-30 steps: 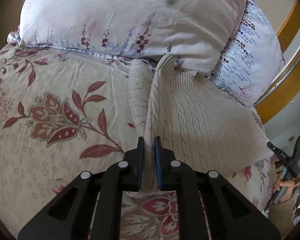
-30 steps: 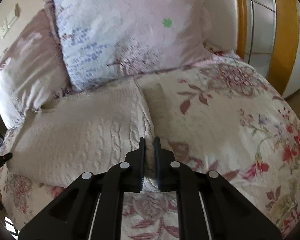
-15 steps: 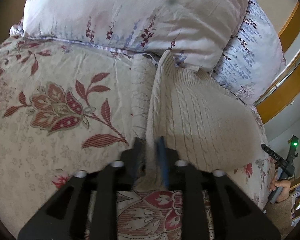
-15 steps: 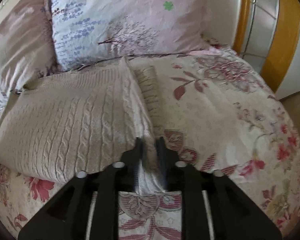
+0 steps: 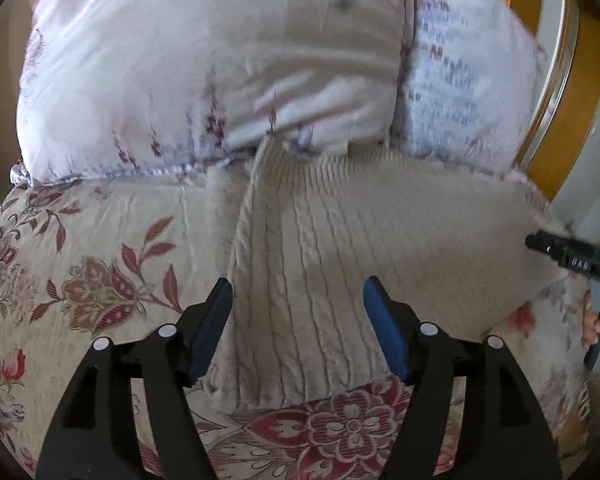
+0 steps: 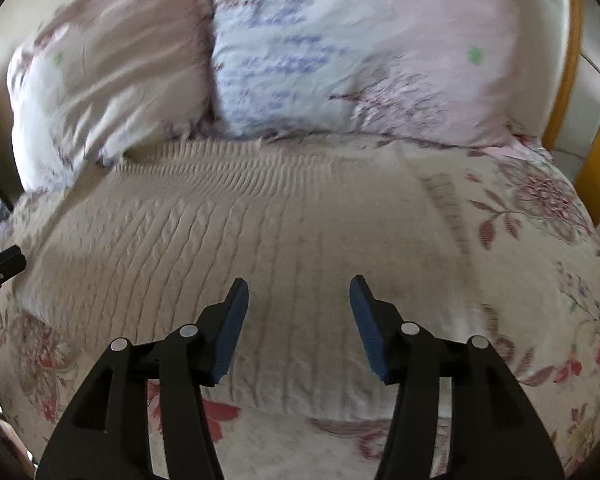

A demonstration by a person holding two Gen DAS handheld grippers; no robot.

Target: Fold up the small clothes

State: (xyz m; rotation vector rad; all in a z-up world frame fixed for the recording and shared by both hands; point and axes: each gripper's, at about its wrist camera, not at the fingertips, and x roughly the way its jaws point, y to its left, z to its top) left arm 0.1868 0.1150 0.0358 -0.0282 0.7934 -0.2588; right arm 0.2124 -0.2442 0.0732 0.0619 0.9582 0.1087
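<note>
Sweater [image 5: 340, 248] on floral bedspread [image 5: 100, 248], pillows [image 5: 220, 60] behind.

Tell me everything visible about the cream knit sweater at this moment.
The sweater is a cream cable-knit, soft and thick-looking, lying folded flat on the floral bedspread. A ribbed strip shows along its edge in both views. Its far end meets the pillows. The left gripper and right gripper are both open above its near edge, holding nothing; contact with the knit cannot be judged.

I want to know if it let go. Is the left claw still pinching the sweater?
No, the left gripper is open, its blue pads apart over the sweater.
</note>
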